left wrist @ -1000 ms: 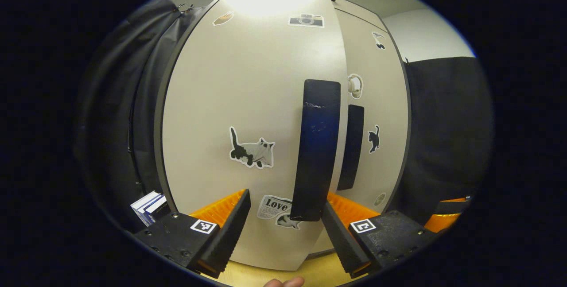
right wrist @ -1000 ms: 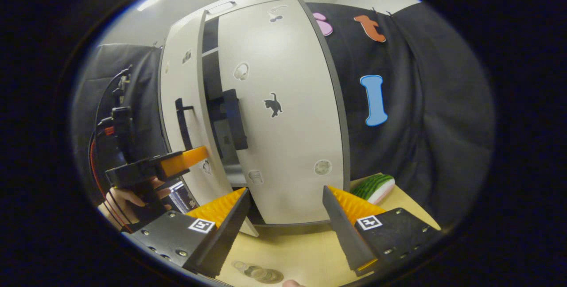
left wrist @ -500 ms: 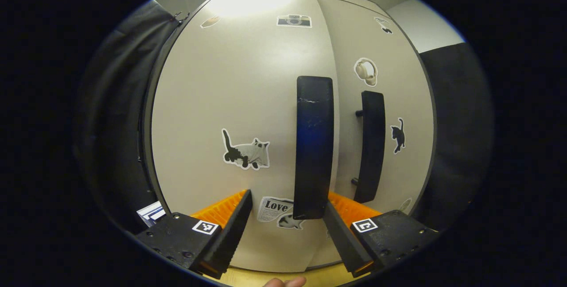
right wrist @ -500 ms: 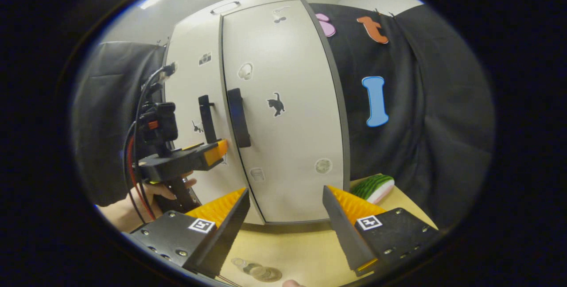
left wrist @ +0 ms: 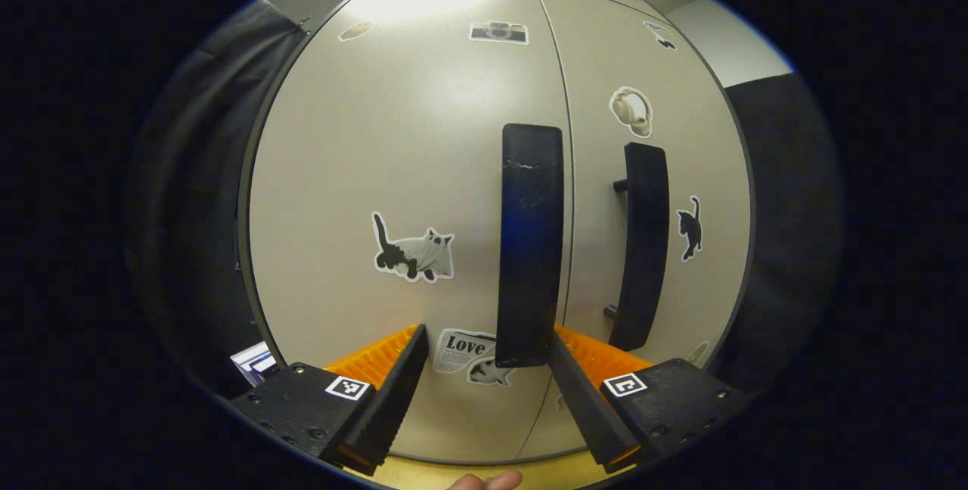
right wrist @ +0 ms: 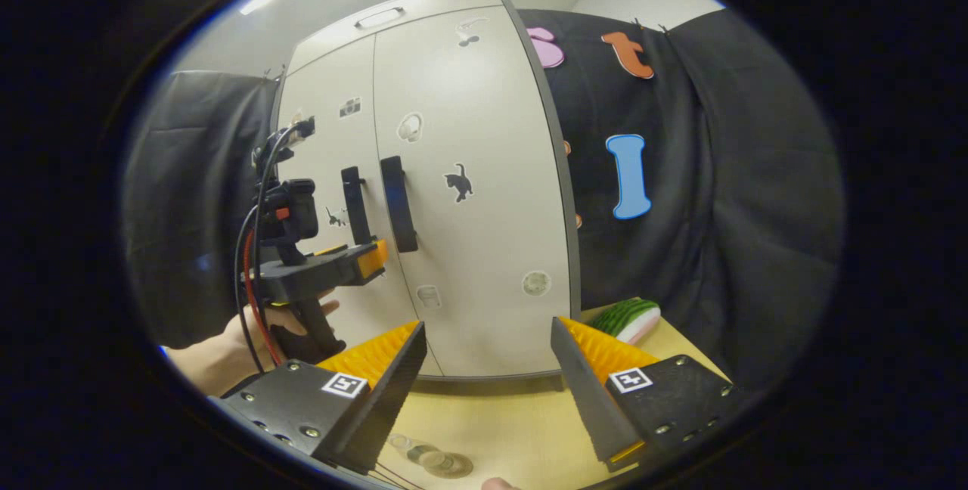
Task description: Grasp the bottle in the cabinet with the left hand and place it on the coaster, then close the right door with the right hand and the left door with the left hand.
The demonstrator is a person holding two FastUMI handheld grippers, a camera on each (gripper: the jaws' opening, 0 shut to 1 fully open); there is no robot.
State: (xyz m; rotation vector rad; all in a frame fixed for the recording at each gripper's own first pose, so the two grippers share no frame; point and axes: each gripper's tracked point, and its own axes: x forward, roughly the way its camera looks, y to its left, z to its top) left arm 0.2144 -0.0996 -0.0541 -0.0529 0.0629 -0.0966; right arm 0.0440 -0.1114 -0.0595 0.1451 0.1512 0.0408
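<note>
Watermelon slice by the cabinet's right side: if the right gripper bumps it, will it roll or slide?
The watermelon slice lies flat on the wooden table, so it would probably slide rather than roll. It looks like a small toy, likely light, so a nudge may shift it easily. Its hardness is unclear.

- I see the left gripper [left wrist: 484, 392] open, facing the cabinet's left door [left wrist: 393, 172].
- Left door handle [left wrist: 529, 248] stands between the fingertips; contact indeterminate.
- Right door [left wrist: 643, 97] sits flush beside it.
</note>
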